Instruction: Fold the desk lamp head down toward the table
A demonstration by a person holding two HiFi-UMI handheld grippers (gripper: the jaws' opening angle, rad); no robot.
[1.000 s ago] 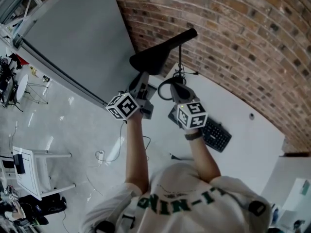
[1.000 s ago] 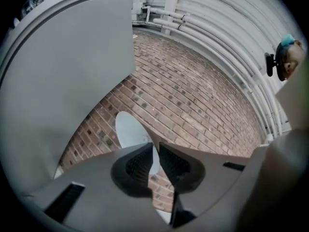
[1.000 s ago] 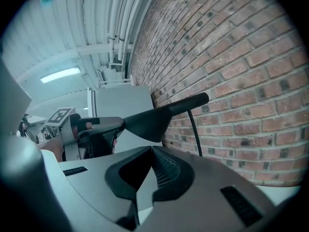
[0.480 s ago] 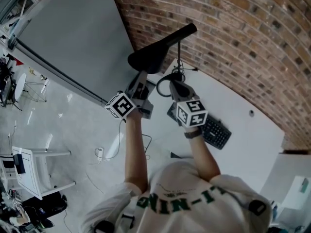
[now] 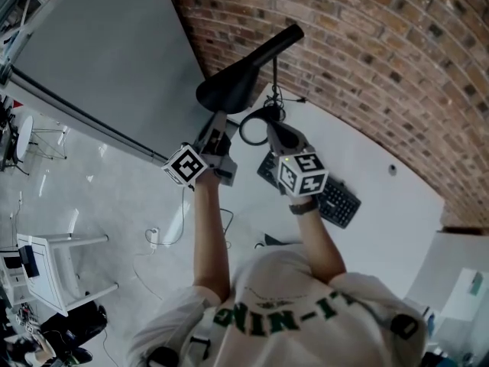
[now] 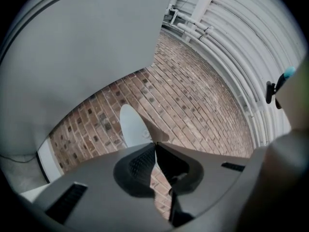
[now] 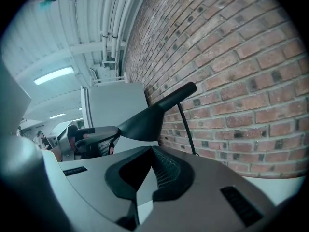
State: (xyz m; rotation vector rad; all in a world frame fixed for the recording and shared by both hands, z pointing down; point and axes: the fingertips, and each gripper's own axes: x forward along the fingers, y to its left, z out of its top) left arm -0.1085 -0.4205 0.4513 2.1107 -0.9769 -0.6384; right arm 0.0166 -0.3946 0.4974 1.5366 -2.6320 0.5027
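Note:
The black desk lamp head (image 5: pixel 228 89) stands over the white table (image 5: pixel 382 228), its tail end (image 5: pixel 286 37) raised toward the brick wall. My left gripper (image 5: pixel 219 118) reaches up under the shade's near edge. In the left gripper view its jaws (image 6: pixel 155 144) are pinched together at the shade's rim (image 6: pixel 133 124). The right gripper view shows the left gripper's fingers (image 7: pixel 91 138) at the lamp head's (image 7: pixel 145 120) lower left edge. My right gripper (image 5: pixel 272 126) (image 7: pixel 152 150) is shut with nothing in it, beside the thin stem (image 7: pixel 187 129) and the black ring (image 5: pixel 254 125) at its foot.
A black keyboard (image 5: pixel 336 201) lies on the table right of my right hand. The brick wall (image 5: pixel 382 67) runs close behind the lamp. A large grey panel (image 5: pixel 99 60) stands to the left, with floor and a white chair (image 5: pixel 53 266) below it.
The left gripper's cube has rolled a little and sunk. The lamp head's front sits lower against its raised tail than before. The right gripper has stayed in place.

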